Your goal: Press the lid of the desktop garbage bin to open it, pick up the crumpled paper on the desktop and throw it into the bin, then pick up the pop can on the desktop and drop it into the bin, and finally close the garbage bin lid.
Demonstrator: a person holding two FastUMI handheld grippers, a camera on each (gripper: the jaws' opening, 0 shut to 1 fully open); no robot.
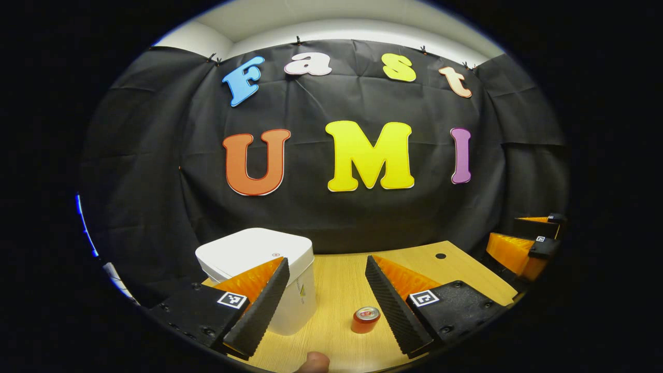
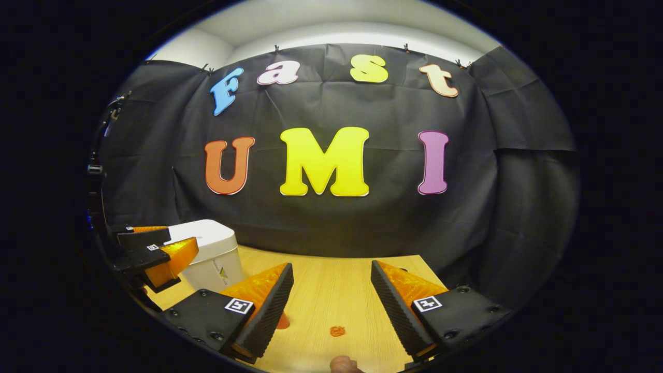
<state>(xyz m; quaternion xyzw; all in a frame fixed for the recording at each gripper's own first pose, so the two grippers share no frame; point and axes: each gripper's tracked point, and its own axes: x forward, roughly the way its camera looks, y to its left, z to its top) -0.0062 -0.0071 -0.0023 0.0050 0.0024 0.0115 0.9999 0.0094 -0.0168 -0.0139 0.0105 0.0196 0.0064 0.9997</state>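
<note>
The white desktop bin (image 1: 259, 256) stands at the left of the wooden desktop (image 1: 342, 280) with its lid down. A red pop can (image 1: 366, 319) stands upright to its right, low between the fingers of my open left gripper (image 1: 326, 261), which hovers above the desk and holds nothing. In the right gripper view, a small orange crumpled paper (image 2: 337, 330) lies on the desk below my open, empty right gripper (image 2: 331, 265). A bit of the can (image 2: 283, 322) peeks out beside that gripper's left finger. The bin (image 2: 215, 254) stands far left, behind the left gripper (image 2: 166, 241).
The black cloth wall closes off the back of the desk. A small dark hole (image 1: 441, 256) sits near the desk's far right corner. My right gripper (image 1: 520, 238) hangs off the desk's right edge. A fingertip (image 1: 313, 362) shows at the bottom.
</note>
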